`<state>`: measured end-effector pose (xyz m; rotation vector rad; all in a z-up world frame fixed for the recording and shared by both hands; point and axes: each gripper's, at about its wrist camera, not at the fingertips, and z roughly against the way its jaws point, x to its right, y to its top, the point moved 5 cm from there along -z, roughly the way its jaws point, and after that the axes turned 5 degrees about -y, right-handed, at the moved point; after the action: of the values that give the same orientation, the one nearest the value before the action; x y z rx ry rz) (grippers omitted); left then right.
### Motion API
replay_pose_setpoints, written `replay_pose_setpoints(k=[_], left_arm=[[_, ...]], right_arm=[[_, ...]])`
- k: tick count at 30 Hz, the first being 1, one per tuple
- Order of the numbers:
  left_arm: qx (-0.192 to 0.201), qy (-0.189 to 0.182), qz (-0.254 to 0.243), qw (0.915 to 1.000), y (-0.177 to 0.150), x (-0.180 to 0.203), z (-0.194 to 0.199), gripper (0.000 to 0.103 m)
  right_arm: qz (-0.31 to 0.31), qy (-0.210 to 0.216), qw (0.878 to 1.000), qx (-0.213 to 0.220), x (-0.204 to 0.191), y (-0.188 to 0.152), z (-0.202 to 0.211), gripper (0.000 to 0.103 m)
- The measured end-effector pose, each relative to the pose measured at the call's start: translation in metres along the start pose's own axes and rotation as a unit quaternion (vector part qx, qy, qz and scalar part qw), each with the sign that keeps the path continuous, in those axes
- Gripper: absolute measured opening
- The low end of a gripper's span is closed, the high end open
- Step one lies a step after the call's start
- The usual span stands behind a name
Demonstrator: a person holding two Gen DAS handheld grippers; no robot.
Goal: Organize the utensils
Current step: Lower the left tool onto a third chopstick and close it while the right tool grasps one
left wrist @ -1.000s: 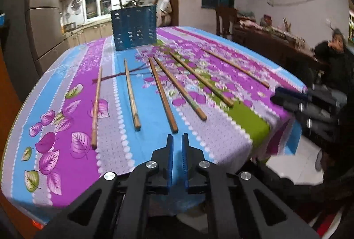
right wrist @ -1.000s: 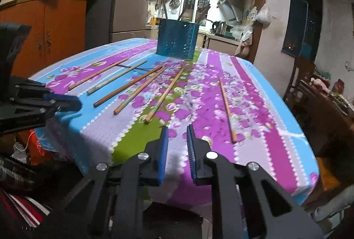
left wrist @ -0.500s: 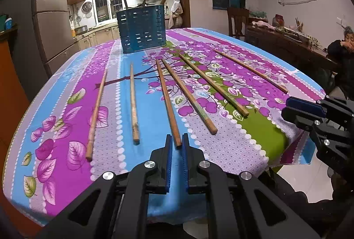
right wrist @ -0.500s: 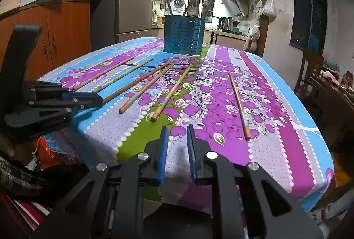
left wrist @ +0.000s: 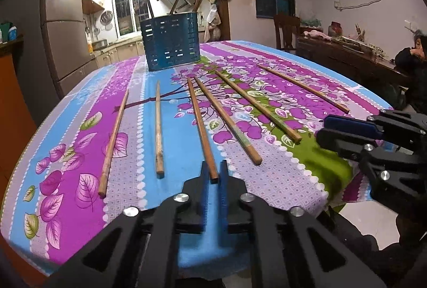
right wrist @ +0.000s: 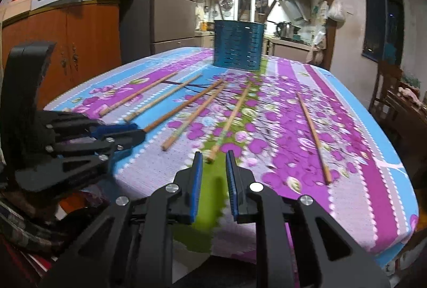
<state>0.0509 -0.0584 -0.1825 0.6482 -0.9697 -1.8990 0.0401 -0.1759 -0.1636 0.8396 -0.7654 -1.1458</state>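
Six chopsticks (left wrist: 159,125) lie loose on the table (left wrist: 184,144), fanned out with their far tips towards the blue holder (left wrist: 170,42) standing at the table's far end, where a few utensils already lean. That spacing leaves each stick room to be taken singly. The left gripper (left wrist: 213,172), nearly pressed together and empty, sits at the near end of the third stick (left wrist: 201,128), farthest from the holder. The right gripper (right wrist: 213,162), narrowly spread and empty, lines up with the fifth stick (right wrist: 230,120), likely so both can pick ends overhanging nothing.
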Motion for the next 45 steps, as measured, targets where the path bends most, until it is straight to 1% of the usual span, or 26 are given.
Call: replay_pose_setpoints(k=[4,8,11,15,18,19,20,21,23,26,27,29,32,34,38,41,45], left_arm=[[0.009,-0.007,0.011,0.9999,-0.001,-0.002,0.001,0.008],[0.017,-0.001,0.008,0.9998,-0.001,-0.003,0.004,0.008],[0.038,0.002,0.003,0.9993,0.002,-0.003,0.014,0.008],[0.067,0.013,-0.005,0.9977,0.009,-0.005,0.031,0.008],[0.073,0.015,-0.004,0.9972,0.011,-0.009,0.038,0.007],[0.075,0.016,-0.005,0.9971,0.011,-0.01,0.038,0.007],[0.075,0.015,-0.005,0.997,0.011,-0.01,0.039,0.007],[0.074,0.014,-0.004,0.9972,0.011,-0.011,0.038,0.007],[0.075,0.013,-0.002,0.9971,0.011,-0.014,0.036,0.007],[0.072,0.009,0.003,0.9973,0.011,-0.017,0.032,0.007],[0.072,0.008,0.004,0.9973,0.01,-0.018,0.032,0.007],[0.072,0.005,0.003,0.9974,0.01,-0.017,0.03,0.007],[0.069,0.002,0.001,0.9976,0.008,-0.016,0.028,0.007],[0.067,0.0,0.001,0.9978,0.008,-0.016,0.026,0.007],[0.066,0.0,0.002,0.9978,0.007,-0.017,0.025,0.007],[0.068,0.0,0.002,0.9977,0.007,-0.019,0.025,0.007],[0.067,-0.002,-0.001,0.9977,0.007,-0.019,0.024,0.007]], right_arm=[[0.019,0.009,1.0,0.008,-0.016,0.006,-0.002,0.016],[0.016,0.013,1.0,0.004,-0.018,0.005,-0.003,0.016],[0.008,0.014,1.0,-0.002,-0.019,0.004,-0.006,0.016],[0.014,0.016,1.0,-0.007,-0.028,0.004,-0.012,0.016],[0.009,0.014,1.0,-0.013,-0.033,0.004,-0.021,0.016],[0.0,0.015,1.0,-0.017,-0.034,0.003,-0.026,0.019],[-0.005,0.018,1.0,-0.018,-0.034,0.003,-0.028,0.025],[-0.009,0.02,1.0,-0.016,-0.035,0.003,-0.03,0.027],[-0.015,0.014,1.0,-0.01,-0.039,0.004,-0.033,0.037],[-0.031,0.0,1.0,0.003,-0.038,0.002,-0.038,0.037],[-0.037,-0.006,0.999,0.008,-0.036,0.002,-0.038,0.036],[-0.045,-0.021,0.999,0.018,-0.034,0.002,-0.04,0.031],[-0.048,-0.04,0.998,0.029,-0.036,0.001,-0.039,0.029],[-0.051,-0.044,0.997,0.032,-0.036,0.001,-0.039,0.027],[-0.05,-0.051,0.997,0.034,-0.038,0.003,-0.04,0.017],[-0.052,-0.05,0.997,0.034,-0.039,0.004,-0.042,0.008],[-0.057,-0.054,0.996,0.033,-0.037,0.003,-0.041,0.007]])
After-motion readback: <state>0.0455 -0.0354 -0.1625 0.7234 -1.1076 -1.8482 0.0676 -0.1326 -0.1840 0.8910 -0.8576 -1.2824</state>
